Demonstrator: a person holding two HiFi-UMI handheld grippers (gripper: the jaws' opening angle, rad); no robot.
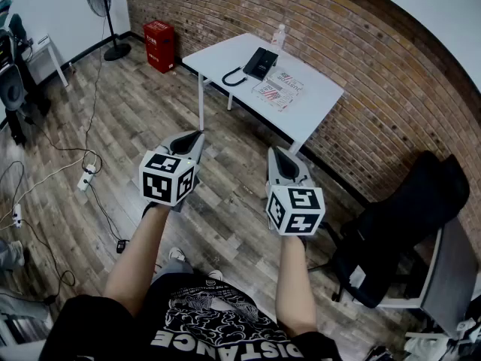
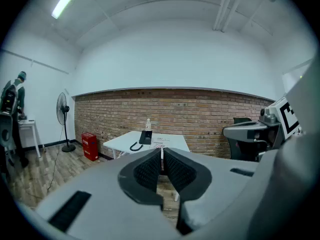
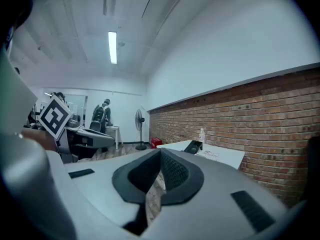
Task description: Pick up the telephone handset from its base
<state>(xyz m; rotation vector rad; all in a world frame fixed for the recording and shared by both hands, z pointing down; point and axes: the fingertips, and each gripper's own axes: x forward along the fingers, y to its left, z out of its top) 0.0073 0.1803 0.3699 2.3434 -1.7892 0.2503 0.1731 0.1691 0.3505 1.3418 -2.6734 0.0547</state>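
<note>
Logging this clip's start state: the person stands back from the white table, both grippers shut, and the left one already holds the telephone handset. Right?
No. The left gripper is shut on nothing: the left gripper view shows its jaws together and bare, with the telephone far off on the white table. The rest holds; the right gripper is shut too.

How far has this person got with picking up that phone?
Done: nothing yet; the black telephone handset rests on its base on the white table, far across the wooden floor. In hand: nothing; the left gripper and right gripper are shut and empty. Left: walk over, grip the handset, lift it.
</note>
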